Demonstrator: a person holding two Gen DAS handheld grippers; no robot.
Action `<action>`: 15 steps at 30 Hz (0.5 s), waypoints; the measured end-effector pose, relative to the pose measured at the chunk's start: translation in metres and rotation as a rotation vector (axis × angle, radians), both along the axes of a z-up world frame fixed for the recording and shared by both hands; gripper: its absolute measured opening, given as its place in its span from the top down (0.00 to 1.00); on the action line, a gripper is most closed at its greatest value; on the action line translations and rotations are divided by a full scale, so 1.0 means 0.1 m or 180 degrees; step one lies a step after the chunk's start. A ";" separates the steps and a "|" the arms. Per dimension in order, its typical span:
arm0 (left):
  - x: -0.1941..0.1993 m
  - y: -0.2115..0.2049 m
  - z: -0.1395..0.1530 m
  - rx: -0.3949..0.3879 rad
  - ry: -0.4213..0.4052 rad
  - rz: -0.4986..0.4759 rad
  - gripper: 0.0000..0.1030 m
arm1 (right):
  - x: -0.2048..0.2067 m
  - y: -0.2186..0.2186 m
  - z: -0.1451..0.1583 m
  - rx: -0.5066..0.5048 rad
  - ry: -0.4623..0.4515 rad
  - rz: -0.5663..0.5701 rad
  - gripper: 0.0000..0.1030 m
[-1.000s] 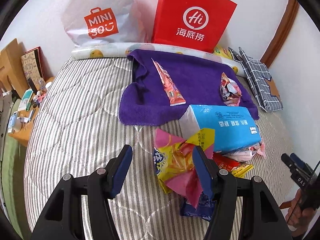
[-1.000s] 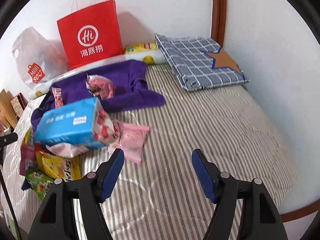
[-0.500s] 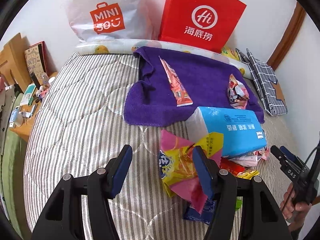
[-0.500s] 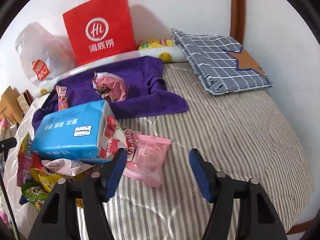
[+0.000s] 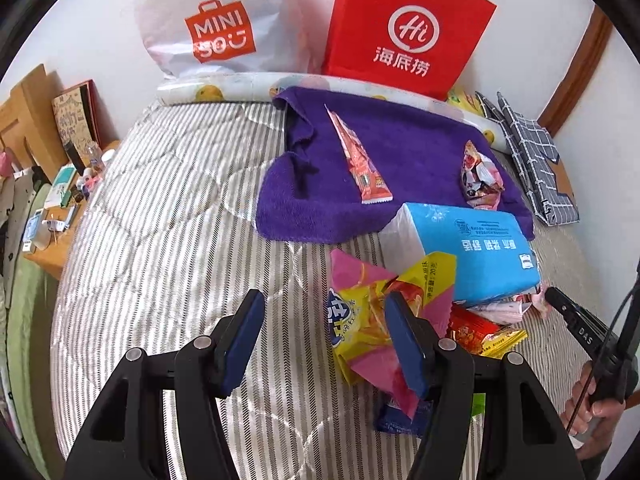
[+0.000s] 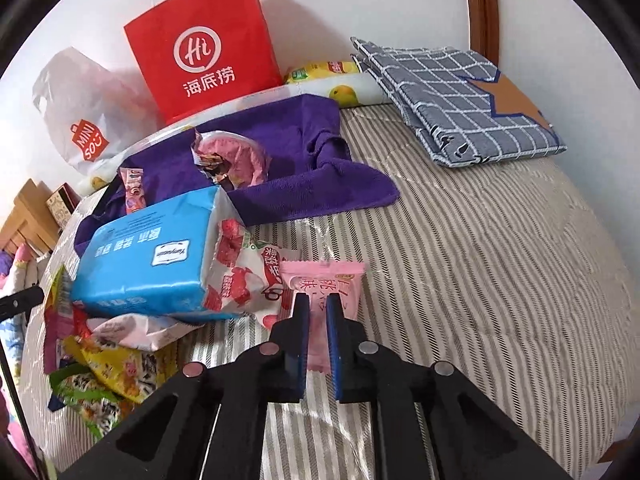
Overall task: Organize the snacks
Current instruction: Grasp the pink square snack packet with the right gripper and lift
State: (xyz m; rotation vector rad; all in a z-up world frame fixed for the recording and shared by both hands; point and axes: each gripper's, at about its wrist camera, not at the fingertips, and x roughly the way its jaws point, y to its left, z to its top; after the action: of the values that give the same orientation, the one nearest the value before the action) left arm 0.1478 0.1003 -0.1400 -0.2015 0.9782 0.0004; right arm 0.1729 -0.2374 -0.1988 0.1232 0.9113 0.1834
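Observation:
My right gripper is shut on a small pink snack packet lying on the striped bed beside a snack pile. The pile holds a blue tissue pack, a red-and-white strawberry bag and yellow bags. My left gripper is open and empty above the bed, its right finger over a yellow-and-pink chip bag. A purple towel carries a long red snack stick and a pink crumpled packet.
A red paper bag and a white Miniso bag stand against the wall behind a rolled pillow. A folded blue plaid cloth lies at the far right. A cluttered bedside table is at left.
My right gripper moved forward and left to the pink packet and closed on it. My left gripper stayed open and shifted only slightly.

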 end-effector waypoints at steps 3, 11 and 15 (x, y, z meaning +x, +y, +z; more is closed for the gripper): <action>-0.06 0.01 0.06 0.0001 -0.0045 0.0002 0.40 | -0.12 -0.03 0.09 -0.0035 -0.0030 0.0019 0.93; -0.17 -0.01 0.11 -0.0040 -0.0091 0.0008 0.40 | -0.42 -0.05 0.16 -0.0170 0.0001 0.0115 0.93; -0.20 -0.07 0.12 -0.0041 -0.0085 -0.0023 0.40 | -0.33 -0.05 0.13 -0.0042 0.0045 0.0079 0.85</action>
State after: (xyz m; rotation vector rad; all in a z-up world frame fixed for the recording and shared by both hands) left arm 0.1281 0.0930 -0.1283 -0.2094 0.9524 -0.0152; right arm 0.1403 -0.2422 -0.1859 0.1012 0.9283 0.1998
